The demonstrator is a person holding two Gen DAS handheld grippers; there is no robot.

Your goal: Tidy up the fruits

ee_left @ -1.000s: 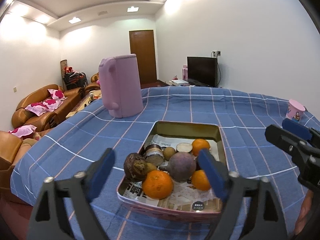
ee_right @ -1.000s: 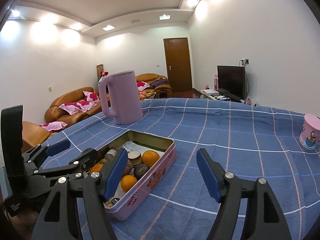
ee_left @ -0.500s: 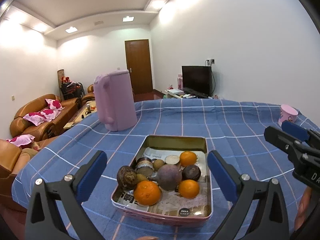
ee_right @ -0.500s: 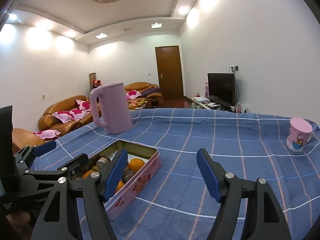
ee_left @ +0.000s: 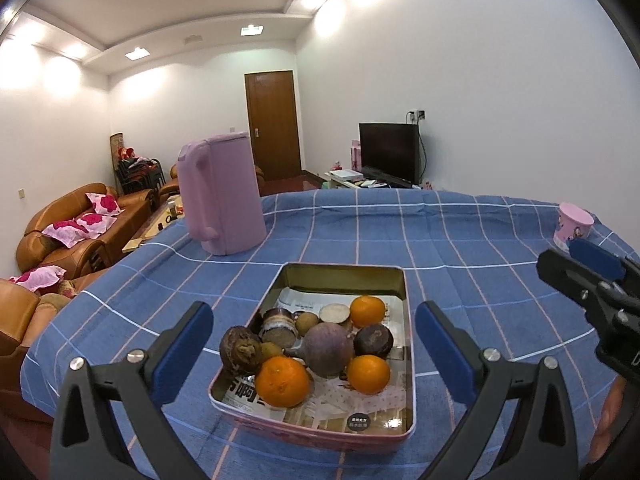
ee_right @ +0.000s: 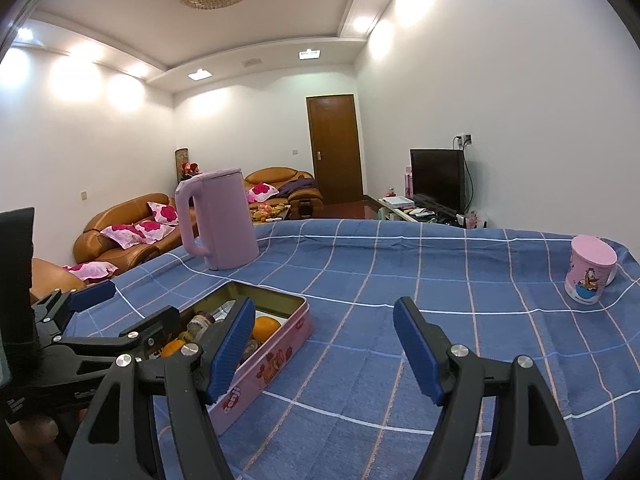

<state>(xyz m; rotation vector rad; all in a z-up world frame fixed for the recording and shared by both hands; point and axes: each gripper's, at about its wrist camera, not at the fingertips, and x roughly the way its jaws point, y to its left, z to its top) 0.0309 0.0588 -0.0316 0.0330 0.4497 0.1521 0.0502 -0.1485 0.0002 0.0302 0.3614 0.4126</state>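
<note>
Left tongs (ee_left: 314,334) spread wide, fruit tin (ee_left: 408,364) between — near rim cropped

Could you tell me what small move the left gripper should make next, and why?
Probably ease the left gripper forward and down onto the near orange. Its jaws are open and empty, the tin sits between them, and that orange lies closest and on top. The right gripper hangs open over bare cloth.

Left gripper (ee_left: 314,344) and right gripper (ee_right: 324,344) — both agape, empty.
</note>
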